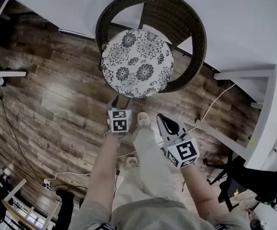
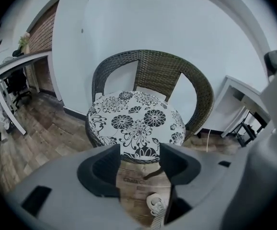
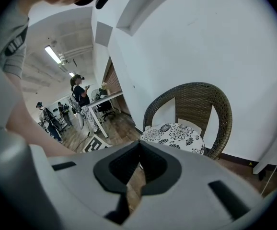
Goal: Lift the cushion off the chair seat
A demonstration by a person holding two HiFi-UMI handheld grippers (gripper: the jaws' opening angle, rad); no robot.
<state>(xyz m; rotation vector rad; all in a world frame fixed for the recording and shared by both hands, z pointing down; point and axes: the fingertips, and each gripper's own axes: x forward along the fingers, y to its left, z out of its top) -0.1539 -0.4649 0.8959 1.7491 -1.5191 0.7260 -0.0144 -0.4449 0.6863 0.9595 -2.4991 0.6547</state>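
Note:
A round white cushion (image 1: 137, 63) with black flower print lies on the seat of a dark wicker chair (image 1: 189, 20) against the white wall. My left gripper (image 1: 116, 101) hovers just in front of the seat's near edge, jaws open and nothing between them. In the left gripper view the cushion (image 2: 136, 121) fills the middle, just beyond the open left gripper (image 2: 139, 153). My right gripper (image 1: 161, 117) is further back and to the right, its black jaws closed together and empty. In the right gripper view the cushion (image 3: 174, 135) and chair (image 3: 196, 99) lie some way past the right gripper (image 3: 139, 146).
A white desk frame (image 1: 253, 73) stands right of the chair, with a white cable (image 1: 215, 102) on the wood floor and black gear (image 1: 244, 181) at lower right. The person's shoes (image 1: 143, 120) are below the grippers. A white table (image 2: 14, 66) and people (image 3: 78, 97) are far left.

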